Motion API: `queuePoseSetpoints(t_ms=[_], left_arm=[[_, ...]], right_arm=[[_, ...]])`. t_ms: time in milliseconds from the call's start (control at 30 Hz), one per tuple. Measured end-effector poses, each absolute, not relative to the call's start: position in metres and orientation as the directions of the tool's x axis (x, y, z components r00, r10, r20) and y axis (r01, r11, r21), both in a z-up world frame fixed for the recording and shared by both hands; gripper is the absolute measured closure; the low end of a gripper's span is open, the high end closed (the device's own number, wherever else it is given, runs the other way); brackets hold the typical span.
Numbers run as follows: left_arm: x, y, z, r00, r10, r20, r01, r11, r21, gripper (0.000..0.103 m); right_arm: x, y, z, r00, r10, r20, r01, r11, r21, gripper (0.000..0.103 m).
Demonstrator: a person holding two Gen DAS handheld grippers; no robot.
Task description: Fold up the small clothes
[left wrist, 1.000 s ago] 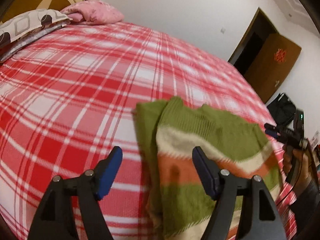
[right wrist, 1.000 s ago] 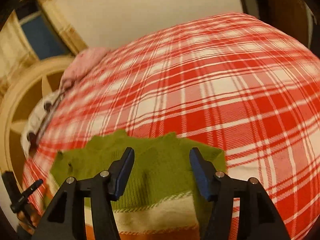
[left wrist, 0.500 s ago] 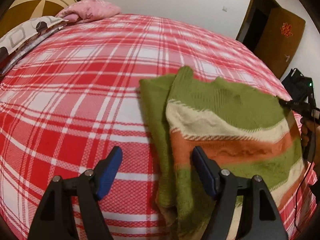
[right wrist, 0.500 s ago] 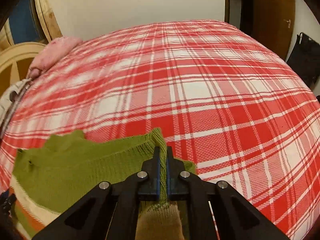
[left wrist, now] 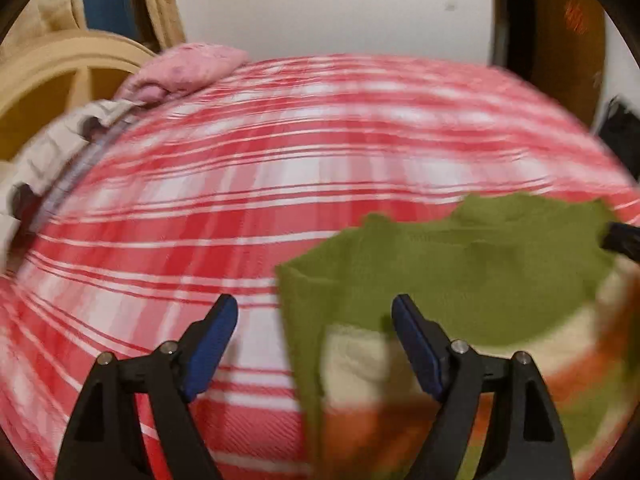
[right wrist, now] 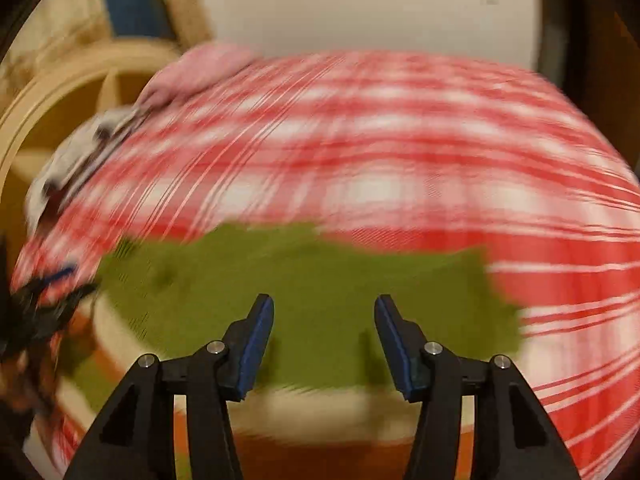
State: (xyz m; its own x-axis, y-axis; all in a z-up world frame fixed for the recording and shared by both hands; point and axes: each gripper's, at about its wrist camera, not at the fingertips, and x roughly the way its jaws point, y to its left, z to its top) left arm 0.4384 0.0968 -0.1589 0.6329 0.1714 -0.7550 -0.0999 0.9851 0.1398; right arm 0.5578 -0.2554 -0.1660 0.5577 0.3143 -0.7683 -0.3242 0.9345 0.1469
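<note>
A small knit sweater, green with cream and orange stripes, lies flat on the red and white plaid bed. My left gripper is open and empty over the sweater's left edge, one finger above the bedspread and one above the knit. My right gripper is open and empty just above the sweater's green part. The right gripper's tip shows at the right edge of the left wrist view. Both views are motion-blurred.
A pink pillow and a patterned grey pillow lie at the far left by the wooden headboard. A white wall and a dark doorway with a brown door stand beyond the bed.
My right gripper, shut on the sweater's green edge half a second ago, has opened and let go. Both grippers are swinging, and the sweater's green top now lies spread flat.
</note>
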Motion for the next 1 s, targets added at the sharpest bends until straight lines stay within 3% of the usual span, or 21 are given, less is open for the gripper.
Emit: queuePoseSetpoints(t_ms=[133,433,600,800,1000], left_arm=[[0.441,0.114,-0.175,0.615,0.164,-0.771,-0.133,0.986,0.103,0.01],[0.361,0.13,-0.151,0.643,-0.03,-0.765,-0.093,0.989,-0.116,0.011],[0.324,0.115,-0.173,0.591,-0.043,-0.805,-0.032,0.997,-0.077,0.011],[0.307,0.107,-0.18,0.607,-0.015,-0.794,-0.043,0.998,-0.052,0.01],[0.307,0.109,-0.184,0.611,0.027,-0.791,-0.079,0.997,-0.027,0.002]], right_arm=[[0.557,-0.228,-0.204,0.542,0.21,-0.814,-0.334,0.942,0.02,0.049],[0.491,-0.287,-0.172,0.611,0.237,-0.755,-0.266,0.96,0.087,0.049],[0.43,-0.348,-0.17,0.643,0.158,-0.75,-0.129,0.987,0.098,0.049],[0.399,-0.351,-0.201,0.532,0.105,-0.84,-0.138,0.99,0.037,0.049],[0.382,-0.32,-0.168,0.652,0.114,-0.75,-0.174,0.985,-0.001,0.049]])
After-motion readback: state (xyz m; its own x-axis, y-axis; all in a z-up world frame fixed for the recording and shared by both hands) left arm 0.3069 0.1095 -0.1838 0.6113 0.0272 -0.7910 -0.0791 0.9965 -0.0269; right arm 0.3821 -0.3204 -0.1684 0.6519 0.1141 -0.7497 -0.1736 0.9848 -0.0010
